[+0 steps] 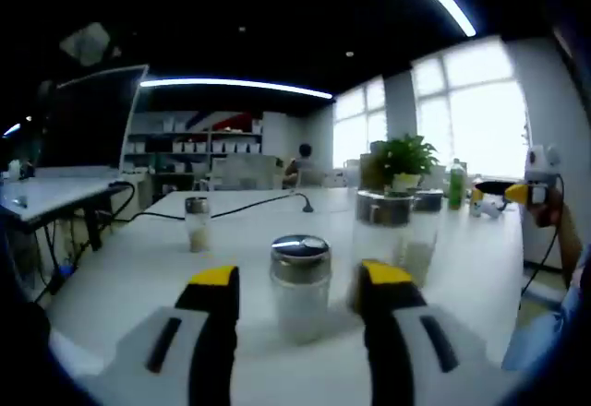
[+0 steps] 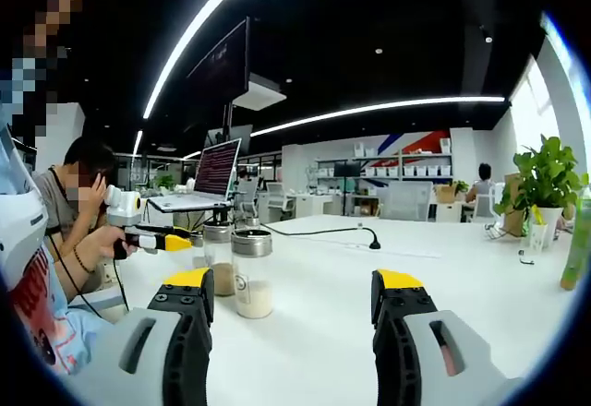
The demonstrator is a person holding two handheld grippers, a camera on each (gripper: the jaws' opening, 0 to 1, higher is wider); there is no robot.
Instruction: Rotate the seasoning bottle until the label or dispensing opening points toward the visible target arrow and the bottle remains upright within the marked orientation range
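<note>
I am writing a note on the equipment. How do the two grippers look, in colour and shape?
Both are alike. The left gripper has two broad light grey fingers with a black inner face, a dark slot on top and a yellow tip. The right gripper has the same grey fingers, black inside, yellow tipped, each with a dark slot.

The bottle (image 1: 299, 286) is frosted clear glass with a shiny metal lid; the surface (image 1: 138, 268) is smooth, matt white.
</note>
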